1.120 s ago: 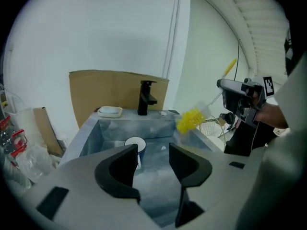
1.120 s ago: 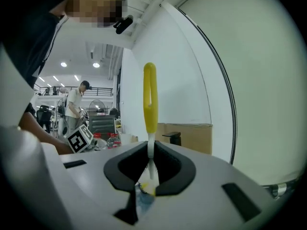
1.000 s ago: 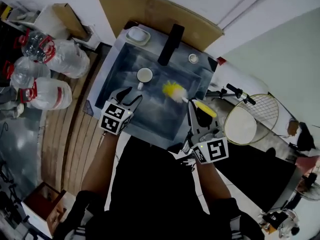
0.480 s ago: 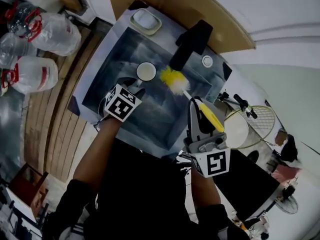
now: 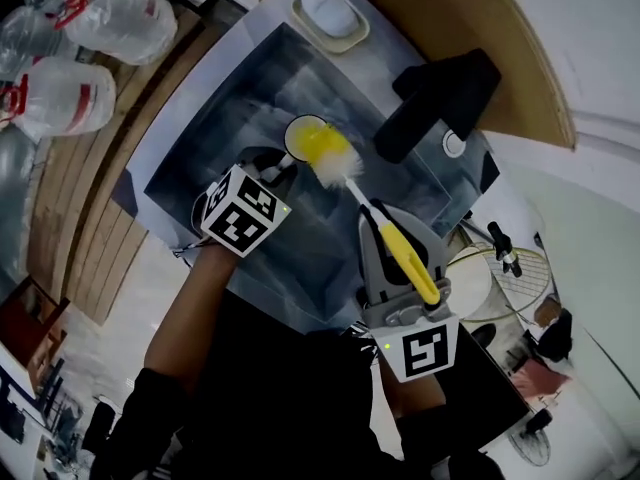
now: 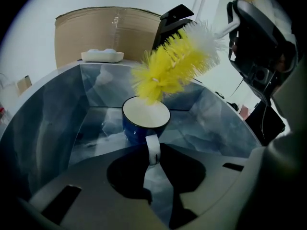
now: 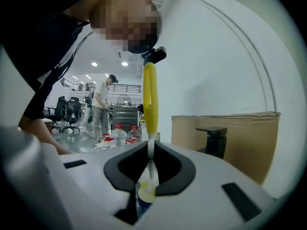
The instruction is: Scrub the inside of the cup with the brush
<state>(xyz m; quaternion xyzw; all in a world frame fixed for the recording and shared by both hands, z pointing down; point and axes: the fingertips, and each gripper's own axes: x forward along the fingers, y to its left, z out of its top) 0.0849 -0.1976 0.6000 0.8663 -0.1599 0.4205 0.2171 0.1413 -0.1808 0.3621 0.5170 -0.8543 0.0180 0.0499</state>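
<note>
Cup (image 6: pixel 136 131): blue outside, white inside. It stands upright on the floor of the sink (image 6: pixel 53 119), with its white handle turned toward my left gripper (image 6: pixel 152 152).
Left gripper: my jaws have just been closing, and the cup's handle is pinched between them.
Right gripper (image 7: pixel 151 164): the fingers are clamped on the brush's thin white stem. The yellow grip runs back over the gripper's body.
Brush (image 6: pixel 172 63): the yellow bristle head slants down from the right. Its lowest tuft is at the cup's mouth, over the far part of the rim. I can't tell how deep the bristles reach inside.
Tap (image 5: pixel 435 103): black, at the sink's far edge, just beyond the brush head.
Soap dish (image 5: pixel 330 13): white, on the sink's far corner, well apart from the cup.
Cardboard (image 6: pixel 96 32): a brown sheet standing against the wall behind the sink.
Water bottles (image 5: pixel 70 98): big clear ones with red caps, on the floor to the left of the sink.
</note>
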